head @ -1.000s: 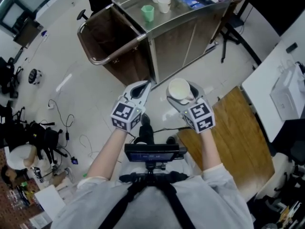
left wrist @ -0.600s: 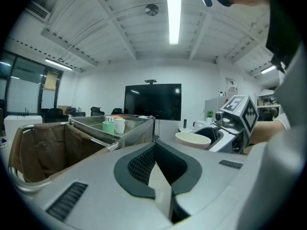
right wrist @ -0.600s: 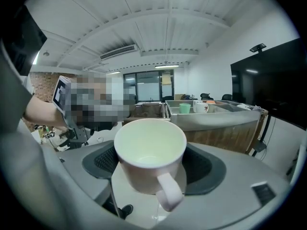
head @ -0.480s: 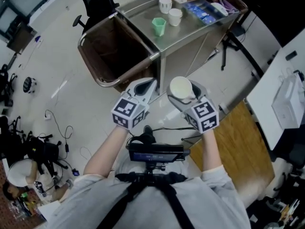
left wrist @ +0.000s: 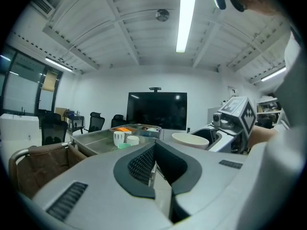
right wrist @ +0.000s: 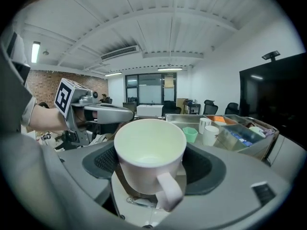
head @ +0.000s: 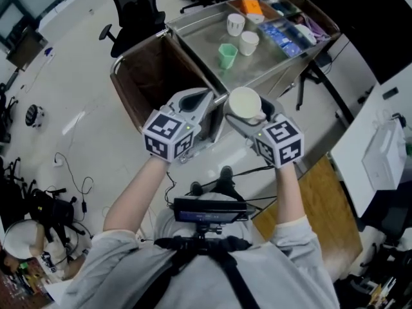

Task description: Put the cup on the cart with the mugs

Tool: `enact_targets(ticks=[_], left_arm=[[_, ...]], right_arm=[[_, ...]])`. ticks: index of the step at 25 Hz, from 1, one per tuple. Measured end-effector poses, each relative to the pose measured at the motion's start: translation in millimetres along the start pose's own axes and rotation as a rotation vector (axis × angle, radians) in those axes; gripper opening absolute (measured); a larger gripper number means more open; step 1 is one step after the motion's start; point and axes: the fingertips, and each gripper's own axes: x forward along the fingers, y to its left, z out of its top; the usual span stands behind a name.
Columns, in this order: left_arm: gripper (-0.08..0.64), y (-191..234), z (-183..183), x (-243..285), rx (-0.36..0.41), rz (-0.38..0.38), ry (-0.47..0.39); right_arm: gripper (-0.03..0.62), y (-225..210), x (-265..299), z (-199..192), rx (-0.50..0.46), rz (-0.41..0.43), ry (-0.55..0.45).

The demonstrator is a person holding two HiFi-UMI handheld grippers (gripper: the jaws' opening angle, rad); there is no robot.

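Note:
My right gripper (head: 248, 111) is shut on a white cup (head: 244, 103), upright, with its handle turned back toward the gripper body; in the right gripper view the cup (right wrist: 150, 152) fills the space between the jaws. It hovers just short of the near edge of the steel cart (head: 199, 34). On the cart top stand two white mugs (head: 235, 24) (head: 249, 42) and a green cup (head: 227, 55), seen again as mugs (right wrist: 207, 130) ahead in the right gripper view. My left gripper (head: 199, 102) is beside the right one, jaws together and empty (left wrist: 152, 164).
The cart's far half holds trays (head: 290, 28) with orange and blue items. A brown bag bin (head: 151, 76) hangs on the cart's left end. Office chairs (head: 135, 8) stand behind; a wooden table (head: 322, 198) and white desk (head: 386, 140) lie to the right. Cables (head: 71, 172) lie across the floor.
Both grippers have moved forward and up toward the cart, the cup still held in the right one. The cart now looks closer and lower in the head view.

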Motion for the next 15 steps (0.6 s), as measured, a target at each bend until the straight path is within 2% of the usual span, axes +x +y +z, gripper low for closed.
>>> enact_targets(ticks=[8,15], left_arm=[[0.005,72.2,44.5,44.3,-0.009,0.072,-0.011],[0.005,136.4,57.1,76.0,-0.014,0.155,-0.002]], right_arm=[[0.420,-62.6,70.9,88.9,-0.015,0.062,-0.046],[0.420,-115.9,142.5,139.6,-0.005,0.029,-0.039]])
